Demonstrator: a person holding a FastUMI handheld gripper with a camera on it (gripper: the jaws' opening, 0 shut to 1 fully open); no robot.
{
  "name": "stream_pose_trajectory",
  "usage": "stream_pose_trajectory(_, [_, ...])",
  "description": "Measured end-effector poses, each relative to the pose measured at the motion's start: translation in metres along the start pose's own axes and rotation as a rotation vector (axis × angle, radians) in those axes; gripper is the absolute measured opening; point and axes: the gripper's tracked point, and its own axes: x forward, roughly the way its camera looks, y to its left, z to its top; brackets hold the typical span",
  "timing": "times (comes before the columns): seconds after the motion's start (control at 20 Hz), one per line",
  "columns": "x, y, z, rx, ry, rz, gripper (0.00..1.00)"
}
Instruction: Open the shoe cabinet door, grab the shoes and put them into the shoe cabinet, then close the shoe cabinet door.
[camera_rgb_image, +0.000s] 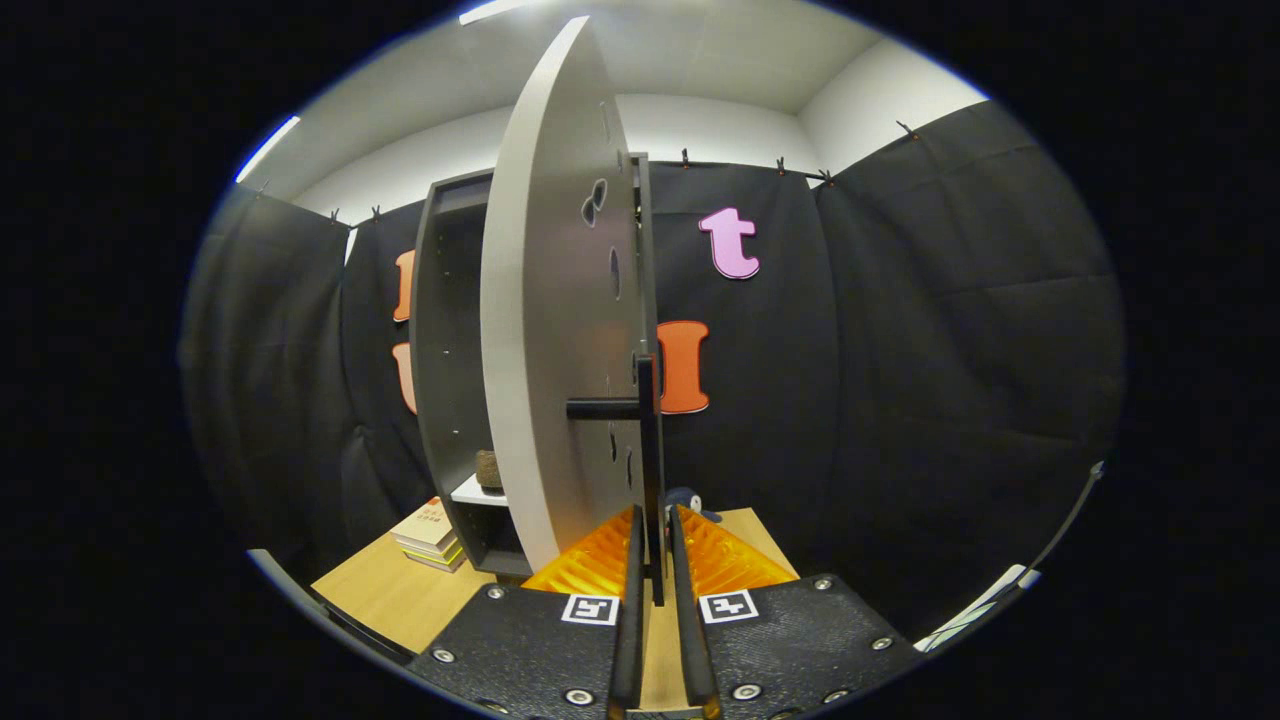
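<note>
We see our gripper (655, 545) pinching the tall black handle (650, 470) of the half-open cabinet door (545, 330) (its cabinet (445, 330) lies left).

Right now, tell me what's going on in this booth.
The hand-held gripper is closed on the black handle at the edge of the cabinet door. The door stands swung out, edge-on to the camera. Behind it the dark cabinet is open, with a small brown item on a shelf. Books lie on the table beside it.
</note>
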Motion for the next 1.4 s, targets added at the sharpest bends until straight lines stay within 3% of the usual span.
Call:
stream_pose_trajectory(0.55, [-0.004, -0.027, 0.004, 0.057, 0.027, 0.078, 0.16])
stream_pose_trajectory(0.9, [-0.032, -0.028, 0.011, 0.035, -0.010, -0.009, 0.22])
stream_pose_trajectory(1.15, [-0.062, 0.004, 0.021, 0.061, -0.036, -0.051, 0.30])
stream_pose_trajectory(1.4, [-0.057, 0.065, -0.013, 0.117, 0.026, -0.051, 0.40])
